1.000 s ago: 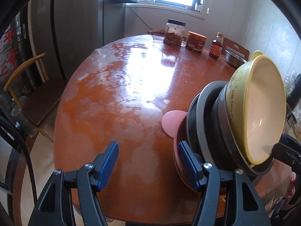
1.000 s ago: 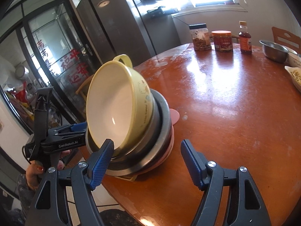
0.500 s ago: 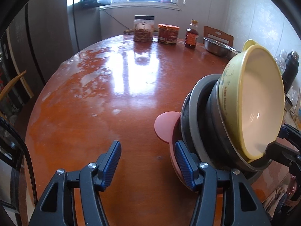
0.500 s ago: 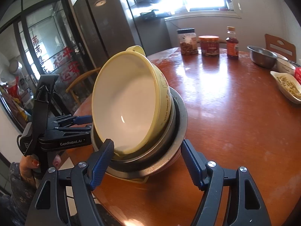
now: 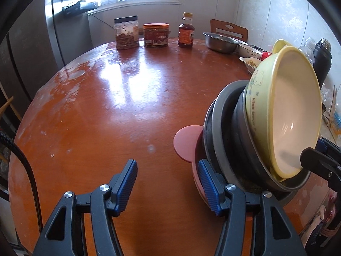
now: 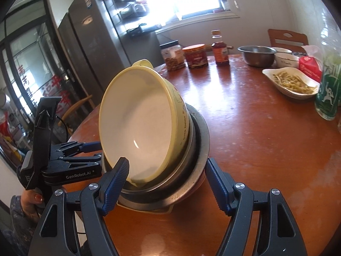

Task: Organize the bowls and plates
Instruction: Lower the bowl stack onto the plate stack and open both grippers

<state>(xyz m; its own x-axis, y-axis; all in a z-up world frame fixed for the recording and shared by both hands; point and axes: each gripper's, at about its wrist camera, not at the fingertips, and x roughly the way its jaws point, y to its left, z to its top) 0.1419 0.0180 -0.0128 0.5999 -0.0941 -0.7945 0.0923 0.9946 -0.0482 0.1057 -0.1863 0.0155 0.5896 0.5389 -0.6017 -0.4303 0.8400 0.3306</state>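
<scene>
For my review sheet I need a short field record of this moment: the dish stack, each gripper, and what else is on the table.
stack: yellow bowl nested in dark metal bowls on a pink plate, all steeply tilted
left gripper: open, jaws have just been closing slightly, only table between them; one finger beside the pink plate's rim
right gripper: fingers straddle the stack's lower edge; grip unclear
table, far side: clear jar, red jar, sauce bottle, steel bowl
</scene>
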